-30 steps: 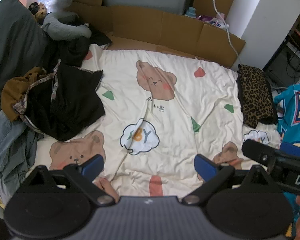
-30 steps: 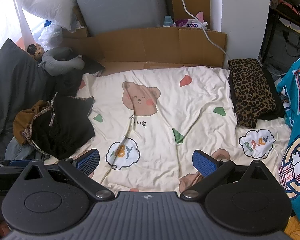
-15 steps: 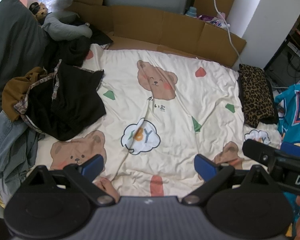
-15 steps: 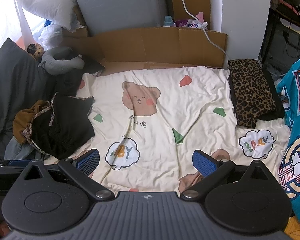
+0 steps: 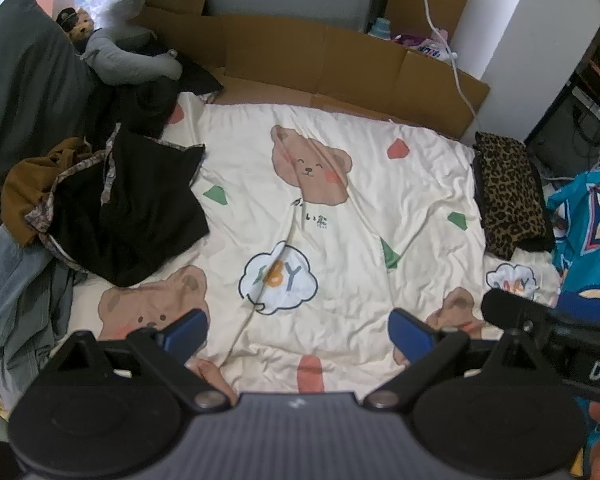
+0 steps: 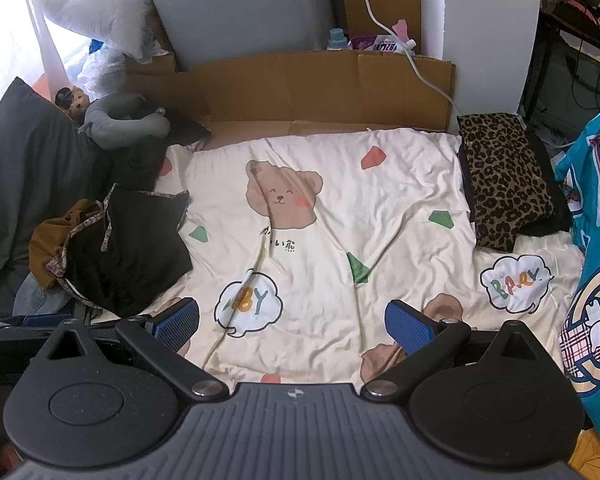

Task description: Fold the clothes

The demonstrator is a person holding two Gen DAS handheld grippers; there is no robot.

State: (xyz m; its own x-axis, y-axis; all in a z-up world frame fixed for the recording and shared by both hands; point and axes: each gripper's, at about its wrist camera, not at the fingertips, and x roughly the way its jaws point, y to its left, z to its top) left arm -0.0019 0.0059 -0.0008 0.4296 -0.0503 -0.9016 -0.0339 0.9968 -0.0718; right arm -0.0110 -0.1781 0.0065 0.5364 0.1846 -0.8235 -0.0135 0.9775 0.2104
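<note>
1. Both released: left gripper [image 5: 296,326] and right gripper [image 6: 292,324] hang with jaws spread, empty, above the bed sheet [image 5: 340,208].
2. Best to fetch the black garment [image 5: 128,216] from the left pile, pinching an edge, not the bulk.
3. Only in the left view: jeans [image 5: 12,280] under the pile.
4. Only in the right view: white pillow [image 6: 96,4], far left.

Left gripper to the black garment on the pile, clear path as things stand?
Probably yes. The left gripper is open and empty, and the black garment lies on top of the pile at its forward left, with only bare bear-print sheet between them.
</note>
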